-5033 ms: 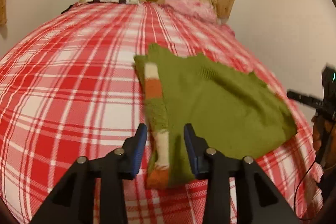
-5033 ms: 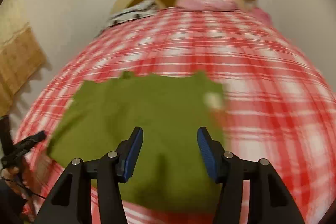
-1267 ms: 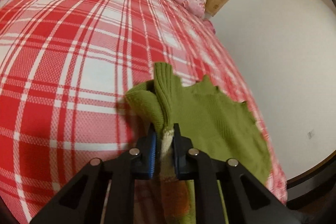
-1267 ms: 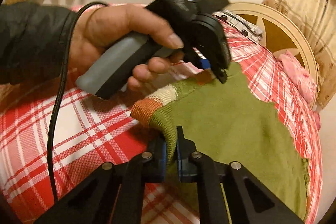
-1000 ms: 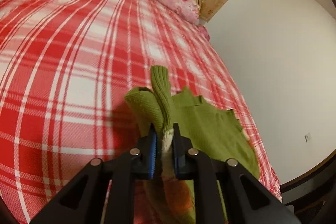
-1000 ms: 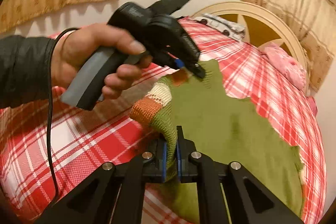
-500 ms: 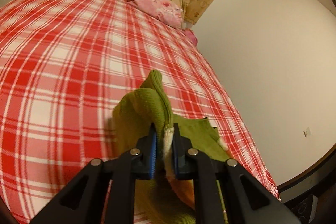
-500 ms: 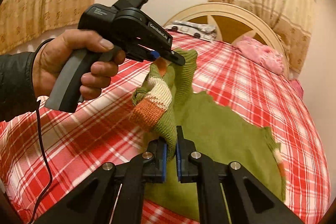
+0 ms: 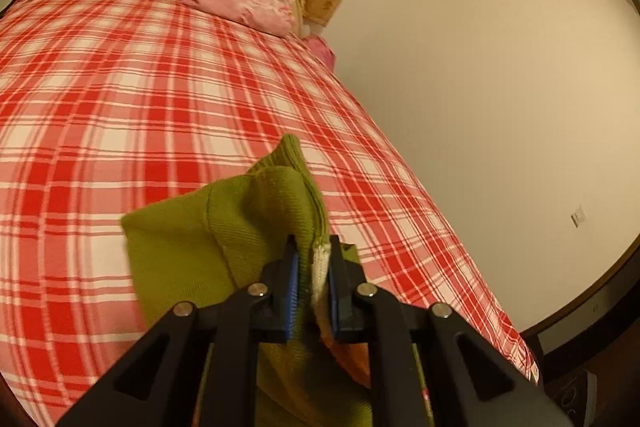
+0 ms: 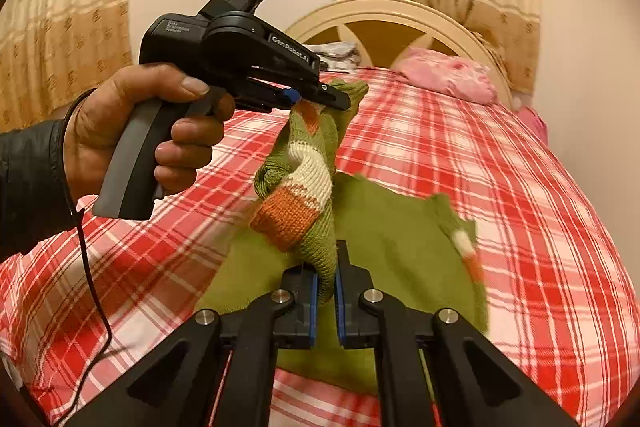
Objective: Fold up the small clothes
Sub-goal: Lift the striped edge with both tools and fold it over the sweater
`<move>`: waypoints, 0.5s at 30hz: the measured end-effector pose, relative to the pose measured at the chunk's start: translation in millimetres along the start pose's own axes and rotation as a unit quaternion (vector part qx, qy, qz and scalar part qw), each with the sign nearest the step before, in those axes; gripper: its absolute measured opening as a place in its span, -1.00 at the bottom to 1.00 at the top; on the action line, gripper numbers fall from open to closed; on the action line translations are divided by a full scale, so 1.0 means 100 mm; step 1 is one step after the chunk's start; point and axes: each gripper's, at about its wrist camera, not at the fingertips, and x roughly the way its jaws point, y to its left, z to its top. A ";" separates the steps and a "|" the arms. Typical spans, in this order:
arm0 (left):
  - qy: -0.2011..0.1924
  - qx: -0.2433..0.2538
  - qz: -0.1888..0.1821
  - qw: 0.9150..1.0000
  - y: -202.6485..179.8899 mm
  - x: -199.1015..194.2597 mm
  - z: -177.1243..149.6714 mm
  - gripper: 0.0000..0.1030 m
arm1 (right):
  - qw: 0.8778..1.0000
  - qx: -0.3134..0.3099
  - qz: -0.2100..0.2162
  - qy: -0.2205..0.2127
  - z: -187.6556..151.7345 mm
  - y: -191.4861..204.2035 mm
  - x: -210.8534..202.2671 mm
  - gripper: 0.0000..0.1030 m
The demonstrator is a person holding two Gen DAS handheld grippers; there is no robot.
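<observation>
With both grippers pinched tight on one striped sleeve, I have little margin for error. My right gripper (image 10: 325, 291) is clamped narrow on green knit near the sleeve's orange band, and my left gripper (image 10: 320, 99), carried in the hand (image 10: 140, 131), bites the sleeve further along, higher up and toward the headboard (image 10: 384, 15). In the left wrist view that same gripper (image 9: 311, 287) shows cream and green knit squeezed between its blue pads (image 9: 291, 291).

The sweater (image 10: 392, 247) is partly airborne: the sleeve hangs twisted between my two grips, while the body lies on the plaid bed (image 10: 520, 167), on the side away from the headboard. Its other sleeve (image 10: 464, 239) rests at the body's edge.

As I see it, the main risk is the twist. If I lay the sleeve down as it is, it could land rolled instead of flat and the fold would bunch. Pulling the grips further apart could stretch the knit or slip it out of one pinch, since each holds only a thin edge. Lifting more could drag the body across the bed and undo whatever alignment it has. The cable (image 10: 86, 259) dangling under my left hand might also snag the cloth.
</observation>
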 end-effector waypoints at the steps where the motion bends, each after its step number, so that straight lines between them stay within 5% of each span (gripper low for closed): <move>1: 0.005 0.004 -0.001 1.000 -0.07 0.09 0.00 -0.76 | 1.000 0.005 -0.003 0.002 -0.02 -0.06 -0.01 -0.89; 15: 0.075 0.050 0.010 0.996 -0.59 0.98 -0.29 -0.75 | 0.994 0.101 -0.021 0.047 -0.48 -0.78 -0.05 -0.89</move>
